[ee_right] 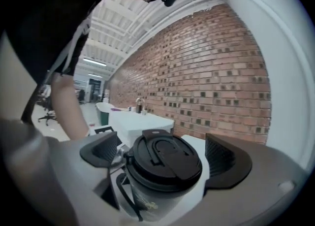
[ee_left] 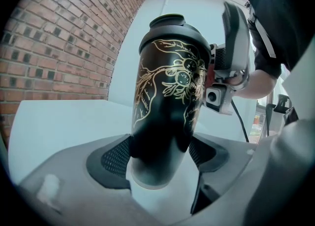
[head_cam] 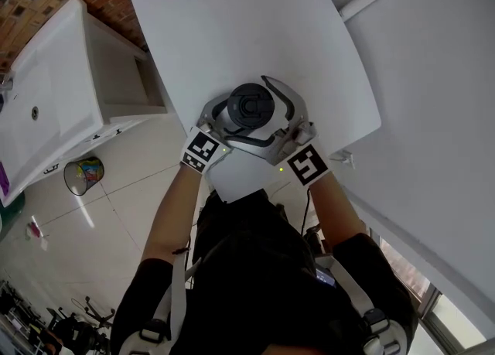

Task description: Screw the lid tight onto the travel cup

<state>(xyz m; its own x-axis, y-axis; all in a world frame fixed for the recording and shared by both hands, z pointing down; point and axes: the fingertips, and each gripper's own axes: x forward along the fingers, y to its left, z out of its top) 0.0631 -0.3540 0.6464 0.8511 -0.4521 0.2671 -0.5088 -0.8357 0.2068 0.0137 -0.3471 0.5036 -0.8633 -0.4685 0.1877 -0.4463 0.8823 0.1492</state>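
The white surface (head_cam: 232,21) has a black travel cup (ee_left: 167,97) with gold leaf drawing at its near edge, between the two grippers. The left hand-held gripper (ee_left: 160,156) is clamped on the cup's narrow lower body, both pads pressed against it. The right hand-held gripper (ee_right: 163,146) stands wide open around the black lid (ee_right: 165,163), a gap at each pad. The lid sits on the cup's top.
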